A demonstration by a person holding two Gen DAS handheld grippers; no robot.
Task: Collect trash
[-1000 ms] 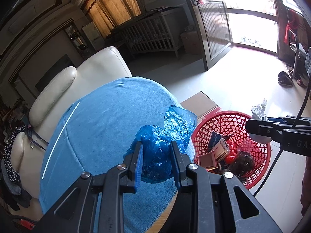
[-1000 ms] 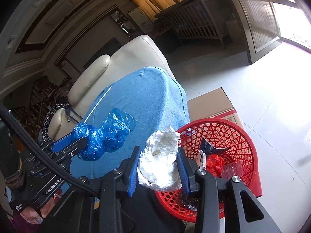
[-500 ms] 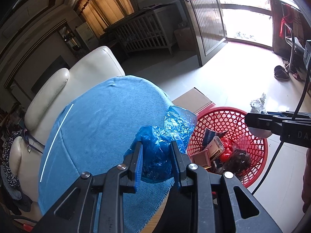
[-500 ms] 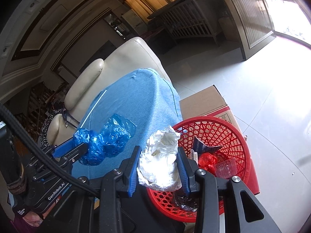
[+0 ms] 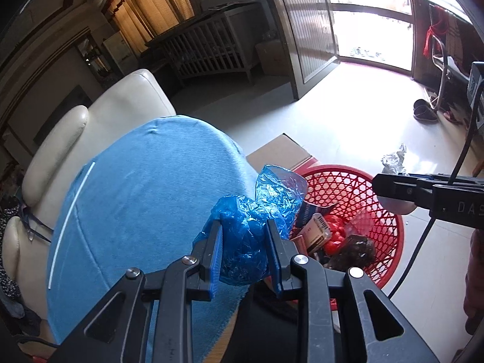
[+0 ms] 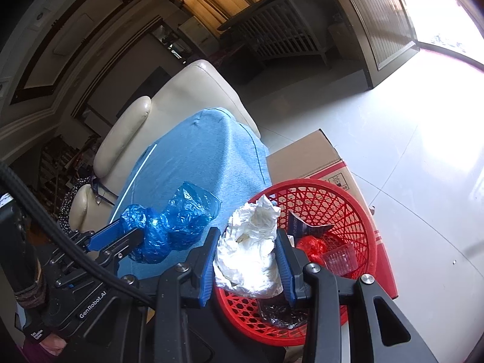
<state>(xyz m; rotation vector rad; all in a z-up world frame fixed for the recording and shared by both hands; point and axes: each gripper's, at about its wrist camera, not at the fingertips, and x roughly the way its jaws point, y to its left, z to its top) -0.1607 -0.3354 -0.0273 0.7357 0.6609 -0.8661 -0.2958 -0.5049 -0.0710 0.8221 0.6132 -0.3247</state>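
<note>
Left gripper point(image 5: 245, 249): fingers pinched shut on a crumpled blue plastic bag point(image 5: 252, 227), held just over the edge of the surface beside the basket, likely so it can be carried across to the rim.
Right gripper point(image 6: 246, 258): fingers clamped on a wad of white paper point(image 6: 252, 251), hanging over the near side of the red basket point(image 6: 348, 211) (a good spot to let go, I judge).
Basket: stands on the floor against a cardboard box point(image 6: 308, 157); it already holds a red wrapper, a clear cup and cartons.
Surface: covered by a blue cloth point(image 5: 145, 205), with no other trash visible on it.
Room: cream sofa point(image 5: 90, 139) behind the surface, a pale tiled floor, a bright open doorway.
</note>
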